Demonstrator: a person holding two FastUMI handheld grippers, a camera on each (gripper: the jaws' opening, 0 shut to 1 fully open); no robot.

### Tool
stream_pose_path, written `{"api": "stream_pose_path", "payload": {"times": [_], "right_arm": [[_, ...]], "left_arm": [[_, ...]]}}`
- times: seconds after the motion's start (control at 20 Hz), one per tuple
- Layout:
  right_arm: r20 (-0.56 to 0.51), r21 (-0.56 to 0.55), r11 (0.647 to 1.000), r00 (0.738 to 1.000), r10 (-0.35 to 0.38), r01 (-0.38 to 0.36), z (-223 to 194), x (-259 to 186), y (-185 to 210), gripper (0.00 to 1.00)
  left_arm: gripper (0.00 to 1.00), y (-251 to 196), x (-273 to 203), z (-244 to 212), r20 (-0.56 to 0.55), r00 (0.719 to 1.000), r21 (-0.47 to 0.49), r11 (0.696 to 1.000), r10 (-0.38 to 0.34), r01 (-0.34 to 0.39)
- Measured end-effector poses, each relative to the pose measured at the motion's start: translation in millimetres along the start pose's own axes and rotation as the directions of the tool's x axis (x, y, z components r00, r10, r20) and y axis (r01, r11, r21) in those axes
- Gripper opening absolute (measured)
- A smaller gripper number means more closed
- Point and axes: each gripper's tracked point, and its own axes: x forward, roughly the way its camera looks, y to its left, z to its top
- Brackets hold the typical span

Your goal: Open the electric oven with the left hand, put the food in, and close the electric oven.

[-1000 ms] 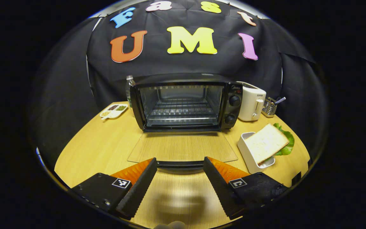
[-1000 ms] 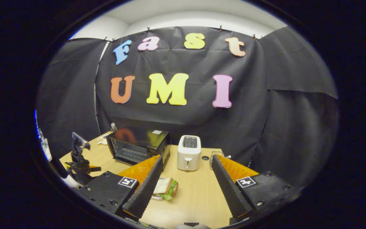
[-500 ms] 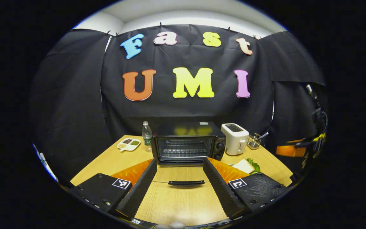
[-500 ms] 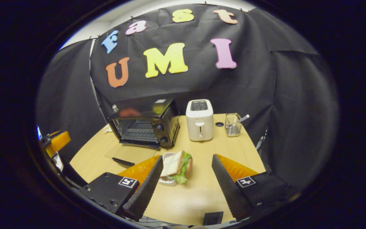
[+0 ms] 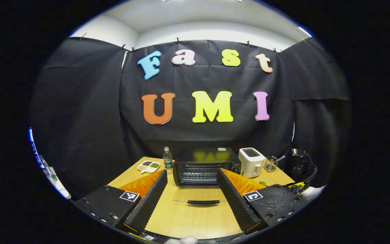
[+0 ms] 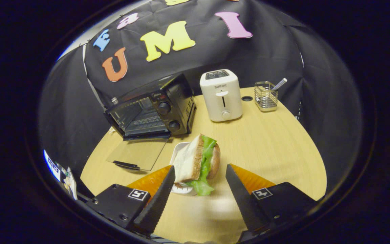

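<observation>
- While the oven door [image 5: 198, 196] lies folded flat on the wooden table [image 5: 181, 220], the electric oven [image 5: 204, 166] stands open at the back of the table, its wire rack visible inside.
- Left gripper [image 5: 191, 196]: fingers spread wide, nothing between them; it sits back from the oven, well clear of the door handle [image 5: 198, 202].
- Right gripper [image 6: 200, 189]: fingers wide apart, low over the table, one on each side of the sandwich [image 6: 196, 162]; neither finger can be seen pressing on it.
- Sandwich: bread slices with green lettuce, standing on edge and leaning in a small white tray [image 6: 178, 154]. The tray sits on the table just in front of the oven's control side, beside the open door.
- In the right gripper view the oven [image 6: 151, 108] is seen at an angle, two knobs on its front panel, door [image 6: 135, 154] down.
- Other items: white toaster [image 6: 220, 95] next to the oven; wire utensil holder [image 6: 266, 96] beyond it; water bottle [image 5: 167, 160] and divided dish [image 5: 148, 165] on the oven's far side.
</observation>
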Motion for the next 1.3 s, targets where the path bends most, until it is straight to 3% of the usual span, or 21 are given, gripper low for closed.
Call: {"api": "stream_pose_path", "payload": {"times": [0.05,0.25,0.3,0.35,0.4,0.45,0.5,0.6,0.65,0.75,0.8,0.95,1.0,1.3], "right_arm": [[0.001,0.023,1.000,1.000,0.012,-0.012,4.0,8.6,-0.9,0.96],[-0.022,0.115,0.992,0.998,0.058,-0.055,12.8,34.4,-1.9,0.94],[-0.028,0.128,0.990,0.997,0.069,-0.065,14.7,38.4,-3.4,0.80],[-0.038,0.135,0.988,0.996,0.079,-0.073,14.0,41.1,-2.9,0.91],[-0.043,0.145,0.985,0.994,0.098,-0.091,15.4,42.0,0.2,0.71],[-0.054,0.143,0.985,0.994,0.100,-0.092,14.1,42.8,-0.1,0.67],[-0.055,0.144,0.985,0.993,0.107,-0.098,14.0,42.8,-1.0,0.73],[-0.076,0.169,0.978,0.988,0.136,-0.122,13.4,42.4,1.4,0.58],[-0.090,0.174,0.976,0.985,0.146,-0.129,13.9,41.5,0.8,0.64],[-0.116,0.179,0.973,0.979,0.168,-0.146,14.4,37.4,2.6,0.54],[-0.128,0.172,0.973,0.975,0.180,-0.157,16.1,37.7,3.9,0.39],[-0.144,0.166,0.969,0.968,0.206,-0.181,19.6,36.0,7.6,0.32],[-0.137,0.158,0.970,0.969,0.207,-0.185,23.3,36.0,8.7,0.39],[-0.024,0.148,0.961,0.971,0.239,-0.232,66.8,0.1,36.3,0.38]], "left_arm": [[0.96,-1.4,0.9,-0.1,-0.009,1.000,0.002,1.000,0.001,-0.001],[0.96,-0.7,2.9,0.9,-0.029,0.999,0.003,1.000,0.028,-0.028],[0.96,-0.4,4.7,1.5,-0.033,0.999,0.002,0.999,0.034,-0.034],[0.96,-0.2,6.2,1.1,-0.036,0.999,-0.004,0.999,0.040,-0.041],[0.96,-0.8,8.4,2.2,-0.038,0.998,-0.009,0.999,0.046,-0.047],[0.96,-0.8,9.3,1.8,-0.039,0.998,-0.010,0.998,0.054,-0.054],[0.96,-2.0,10.1,2.3,-0.040,0.997,-0.010,0.998,0.059,-0.060],[0.96,-5.8,14.5,0.8,-0.045,0.997,-0.014,0.998,0.066,-0.067],[0.96,-8.2,15.2,-0.3,-0.049,0.996,-0.013,0.998,0.068,-0.069],[0.96,-11.3,17.5,-1.0,-0.055,0.996,-0.013,0.997,0.077,-0.078],[0.96,-13.7,18.8,-0.3,-0.049,0.995,-0.012,0.997,0.082,-0.083],[0.96,-15.2,21.2,-0.6,-0.049,0.992,-0.003,0.993,0.117,-0.117],[0.96,-15.3,20.6,-1.4,-0.050,0.990,-0.002,0.992,0.129,-0.129],[0.96,-8.8,14.2,-8.9,-0.057,0.983,0.023,0.984,0.175,-0.174]]}}
